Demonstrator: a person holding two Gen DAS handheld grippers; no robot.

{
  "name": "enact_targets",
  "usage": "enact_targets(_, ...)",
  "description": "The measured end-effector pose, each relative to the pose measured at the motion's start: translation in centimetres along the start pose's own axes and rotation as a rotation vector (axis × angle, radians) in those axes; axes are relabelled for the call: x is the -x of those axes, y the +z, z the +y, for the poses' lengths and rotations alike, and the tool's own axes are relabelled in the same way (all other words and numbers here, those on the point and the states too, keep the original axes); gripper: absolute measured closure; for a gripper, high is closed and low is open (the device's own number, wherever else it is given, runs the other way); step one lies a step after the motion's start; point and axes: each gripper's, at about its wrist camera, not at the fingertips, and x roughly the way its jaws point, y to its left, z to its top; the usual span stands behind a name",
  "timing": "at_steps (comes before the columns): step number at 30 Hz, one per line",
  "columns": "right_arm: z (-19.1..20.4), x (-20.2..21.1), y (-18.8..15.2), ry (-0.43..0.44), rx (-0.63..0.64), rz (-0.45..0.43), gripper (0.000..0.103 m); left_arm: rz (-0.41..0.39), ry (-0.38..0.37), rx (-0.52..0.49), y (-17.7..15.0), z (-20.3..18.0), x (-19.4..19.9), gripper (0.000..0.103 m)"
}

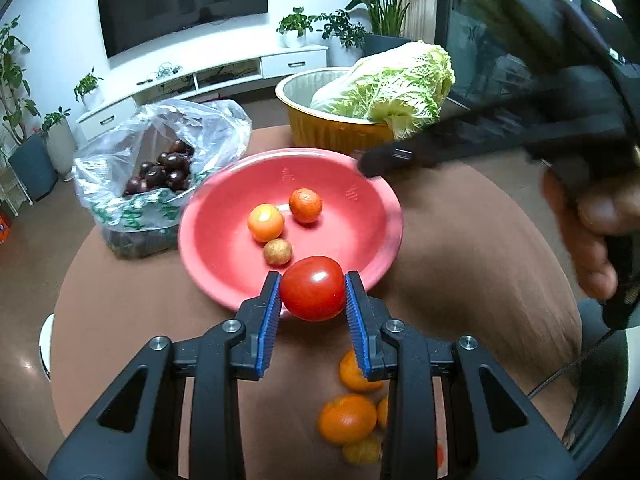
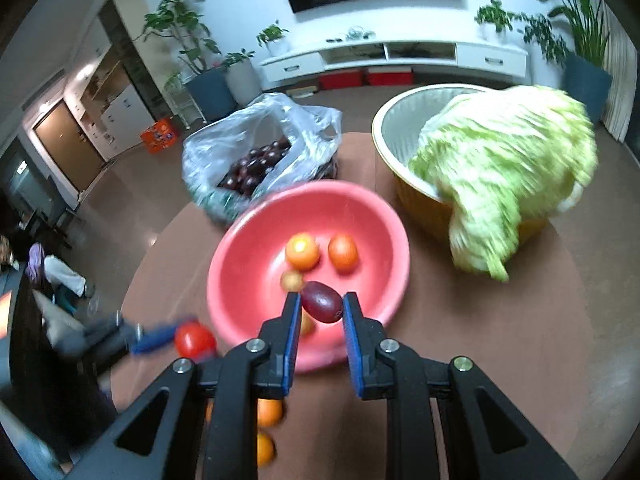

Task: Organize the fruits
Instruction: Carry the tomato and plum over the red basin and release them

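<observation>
Both grippers clenched — left gripper (image 1: 312, 286) w/ tomato (image 1: 313, 289), right gripper (image 2: 321, 307) w/ grape (image 2: 322, 301) (over pink bowl (image 2: 248, 248)).

The left gripper (image 1: 312, 289) is clamped on a red tomato (image 1: 313, 288). The right gripper (image 2: 321, 307) is closed on a dark purple grape (image 2: 322, 301), pointed toward twelve o'clock.

home living room | wall TV (image 1: 182, 2) | potted plants (image 1: 295, 26)

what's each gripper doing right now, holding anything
Left gripper: closed on the red tomato, at the near rim of the pink bowl.
Right gripper: closed on a dark purple grape, over the same bowl.
</observation>
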Motion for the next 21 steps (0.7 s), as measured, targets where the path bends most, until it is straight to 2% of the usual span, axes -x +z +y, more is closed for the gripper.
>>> enact_targets(4, -0.6, -3.4, 2.1, 0.008, -0.011, 0.04, 0.08, 0.024, -0.004, 0.001, 0.8, -0.1, -2.2, 0.073)
enact_targets(10, -0.9, -7.3, 2.5, 0.009, 0.01, 0.103, 0.08, 0.055, -0.009, 0.044, 1.5, 1.2, -4.9, 0.073)
enact_targets(21, -1.8, -9.3, 3.0, 0.013, -0.027, 0.134, 0.079, 0.079, -0.016, 0.118, 1.2, 2.7, -7.3, 0.073)
